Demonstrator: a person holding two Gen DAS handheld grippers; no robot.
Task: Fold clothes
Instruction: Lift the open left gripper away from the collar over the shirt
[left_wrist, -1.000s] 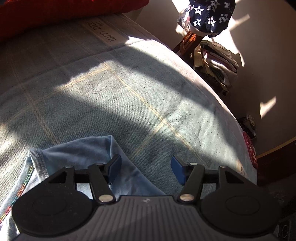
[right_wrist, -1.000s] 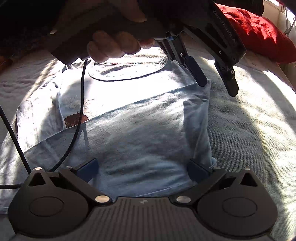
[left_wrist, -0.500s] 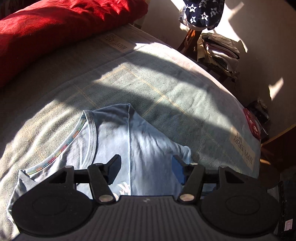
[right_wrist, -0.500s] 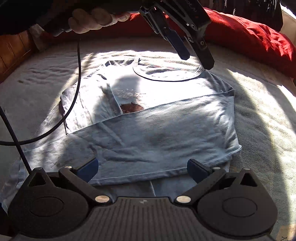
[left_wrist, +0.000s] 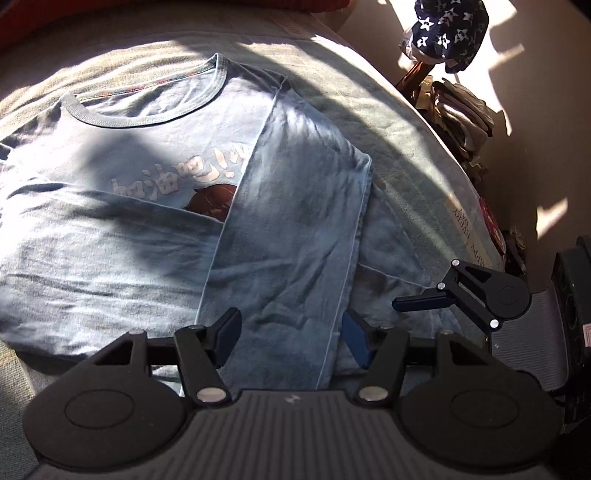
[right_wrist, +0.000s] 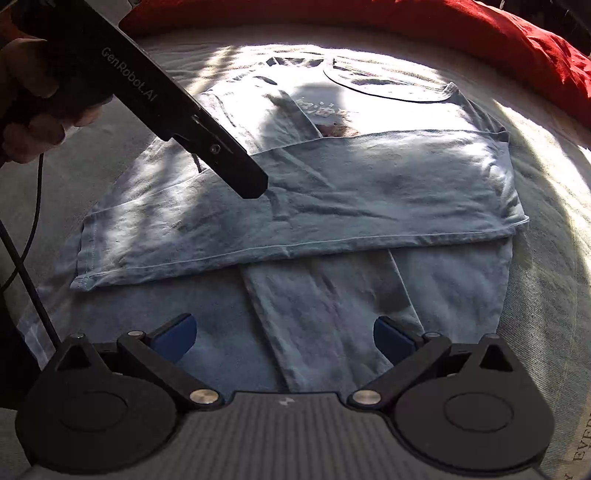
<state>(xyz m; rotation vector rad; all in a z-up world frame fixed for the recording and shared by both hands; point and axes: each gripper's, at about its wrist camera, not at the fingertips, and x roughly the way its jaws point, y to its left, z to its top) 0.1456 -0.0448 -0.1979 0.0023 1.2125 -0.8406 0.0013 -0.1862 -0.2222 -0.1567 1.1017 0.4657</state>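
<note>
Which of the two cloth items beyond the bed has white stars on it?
The dark blue cloth, hanging highest near the wall at the top right of the left wrist view. The pile of folded clothes below it is pale beige and white, with no stars.

Hard sunlight glares on the T-shirt beyond my right gripper, perhaps washing out its print; my left gripper sits in shadow. Fisheye edges bend, corners go dark.
</note>
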